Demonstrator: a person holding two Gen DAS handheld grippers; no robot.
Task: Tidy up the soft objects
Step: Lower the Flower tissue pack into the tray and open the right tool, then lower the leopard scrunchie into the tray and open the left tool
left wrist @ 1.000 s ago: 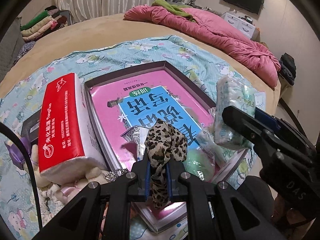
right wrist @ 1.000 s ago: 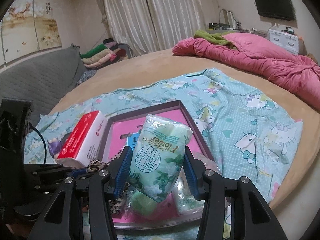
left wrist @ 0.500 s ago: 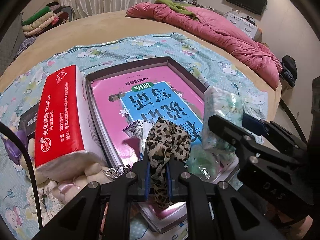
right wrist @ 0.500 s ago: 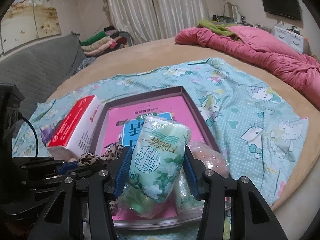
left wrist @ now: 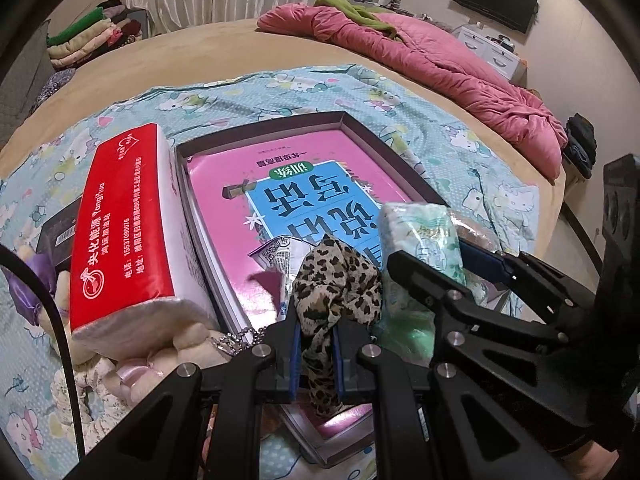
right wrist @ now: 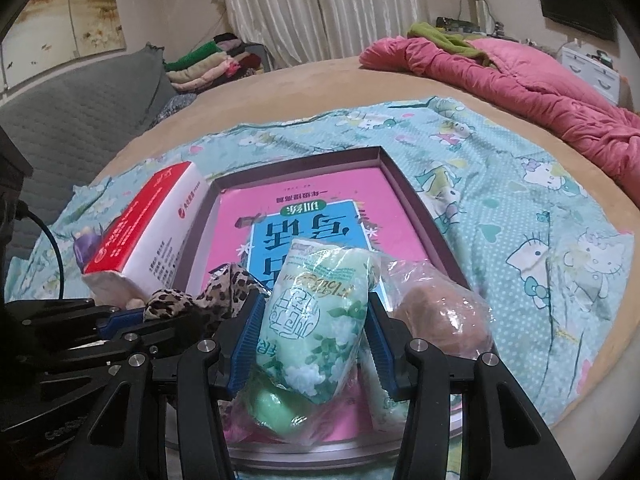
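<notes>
At the bottom centre of the left wrist view the left gripper is clamped nearly closed on a leopard-print scrunchie; the fabric bunches above the blue pads and a tail of it hangs below, hiding the near edge of the tray; the same scrunchie shows at lower left of the right wrist view, half buried behind black gripper parts.

In the right wrist view the right gripper sits at bottom centre with a green floral tissue pack standing between its blue pads; both pads lie against the pack's sides, and the jaws are partly apart, pinching it; the pack's lower end covers much of what lies under it in the tray's near end.

A pale green lump peeks out beneath the pack, too covered to identify; to its right a brownish thing in clear plastic is blurred by the wrapper's glare; a second tissue pack is mostly hidden behind the right finger.

A pink book lines the tray, its title partly covered; a red-and-white tissue brick leans against the tray's left wall, in the left of the frame; beneath it a plush toy and a dark box are largely concealed; the cartoon sheet runs out of frame at the bottom.
</notes>
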